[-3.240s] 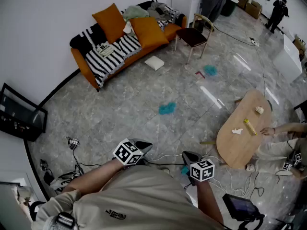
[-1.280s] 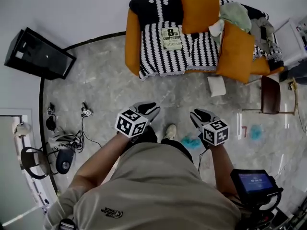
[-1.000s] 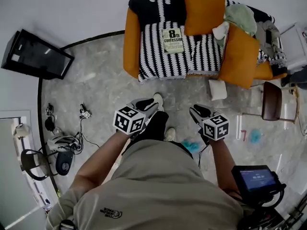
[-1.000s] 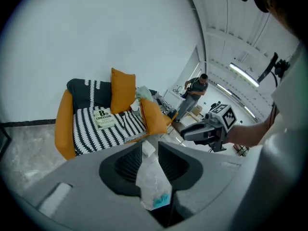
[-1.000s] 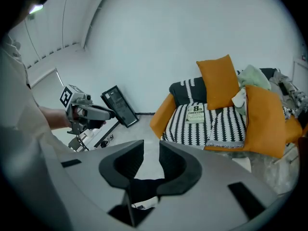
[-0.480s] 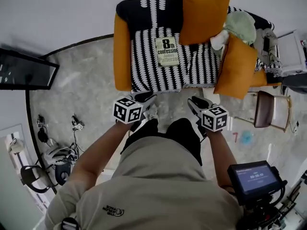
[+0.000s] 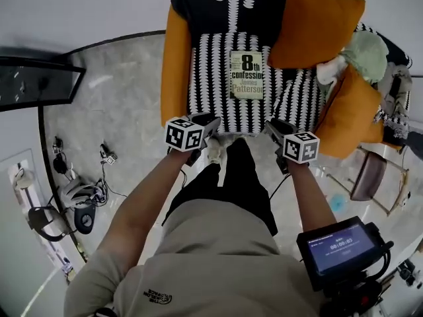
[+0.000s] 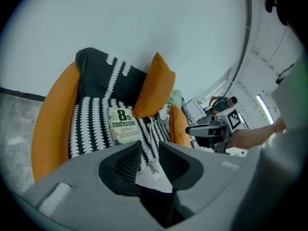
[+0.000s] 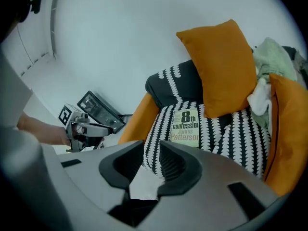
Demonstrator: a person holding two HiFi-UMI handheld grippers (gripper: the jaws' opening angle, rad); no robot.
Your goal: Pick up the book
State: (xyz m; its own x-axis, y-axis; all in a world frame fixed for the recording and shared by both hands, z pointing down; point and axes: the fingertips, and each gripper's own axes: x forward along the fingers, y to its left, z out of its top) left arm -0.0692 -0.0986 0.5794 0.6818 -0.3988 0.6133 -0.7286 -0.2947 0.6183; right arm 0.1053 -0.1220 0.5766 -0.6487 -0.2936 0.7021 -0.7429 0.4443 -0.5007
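Observation:
The book (image 7: 246, 74), pale green with "8th confession" on its cover, lies flat on the black-and-white striped blanket (image 7: 215, 78) over the orange sofa's seat. It also shows in the left gripper view as the book (image 8: 122, 125) and in the right gripper view as the book (image 9: 185, 125). My left gripper (image 7: 210, 123) hovers at the sofa's front edge, short of the book and to its left, open with nothing between its jaws. My right gripper (image 7: 274, 128) hangs at the front edge to the book's right, also open and empty. Both point towards the seat.
Two orange cushions (image 7: 320, 25) and a green cloth (image 7: 367, 51) sit on the sofa to the right of the book. A black flat screen (image 7: 39, 83) leans at the left wall. Cables and gear (image 7: 73, 190) lie on the floor at the left. A chair (image 7: 370, 174) stands at the right.
The person has walked up to the sofa. Both grippers have moved forward and down to its front edge, and the book now lies just ahead of them.

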